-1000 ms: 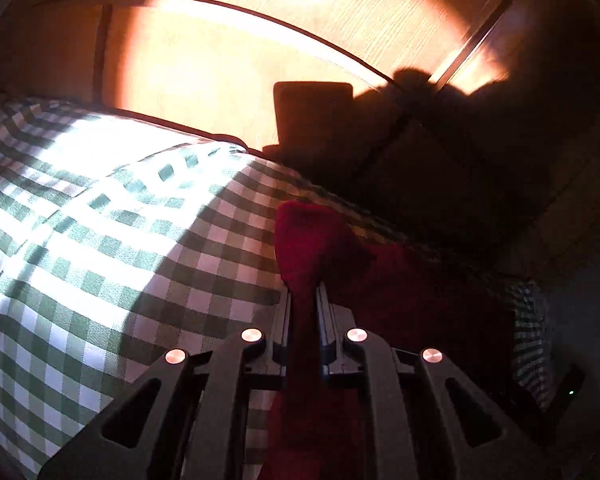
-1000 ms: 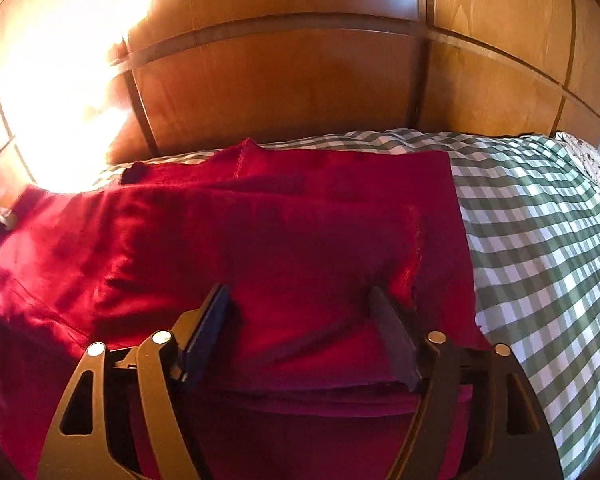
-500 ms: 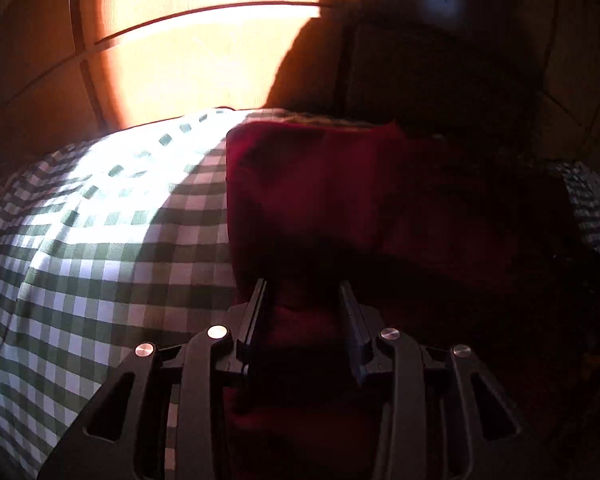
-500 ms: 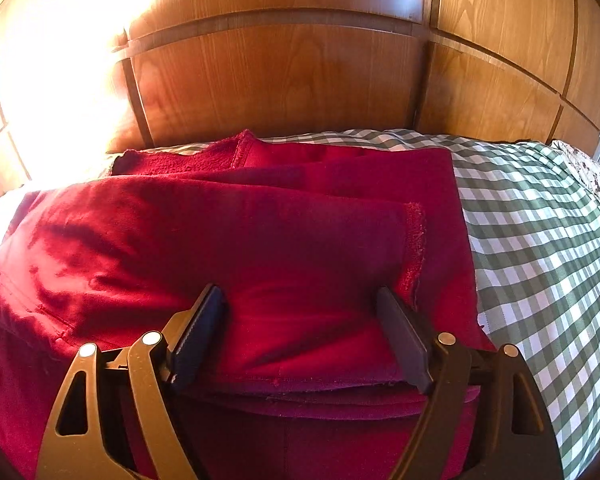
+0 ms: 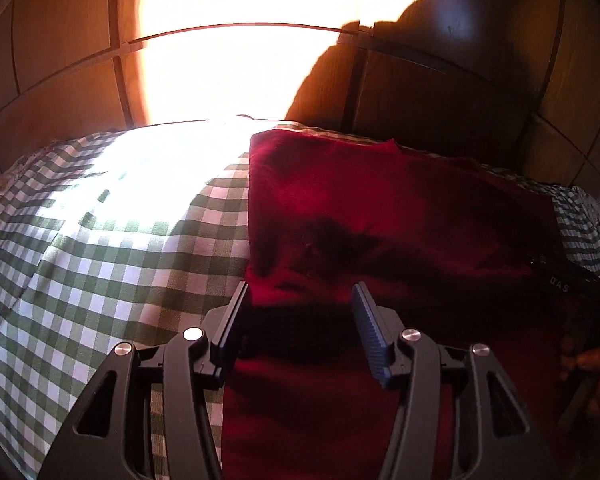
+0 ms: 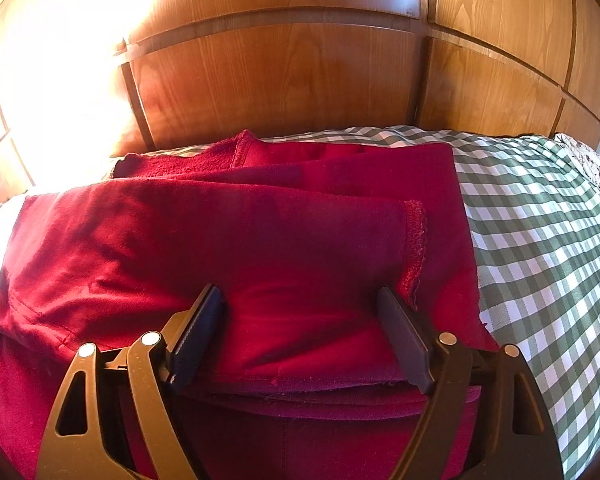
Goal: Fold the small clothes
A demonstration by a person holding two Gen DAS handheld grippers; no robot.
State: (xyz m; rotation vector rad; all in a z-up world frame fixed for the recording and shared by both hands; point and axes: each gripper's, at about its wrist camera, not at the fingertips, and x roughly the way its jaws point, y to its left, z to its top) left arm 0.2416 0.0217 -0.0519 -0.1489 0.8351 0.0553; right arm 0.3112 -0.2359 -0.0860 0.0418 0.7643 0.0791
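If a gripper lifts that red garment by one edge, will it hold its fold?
Probably not: the red garment lies in soft, sagging layers, so it would likely droop and unfold. Its fleecy surface suggests decent grip. It looks light, and pushing it would likely bunch it on the checked cloth.

Garment (image 6: pixel 260 248): red matt fleecy cloth, rough stitched hem. Sheet (image 6: pixel 540 216): smooth woven green-white check. Panels (image 6: pixel 280 80): glossy grained wood. Gripper (image 6: pixel 300 332): matt black plastic, ribbed pads.
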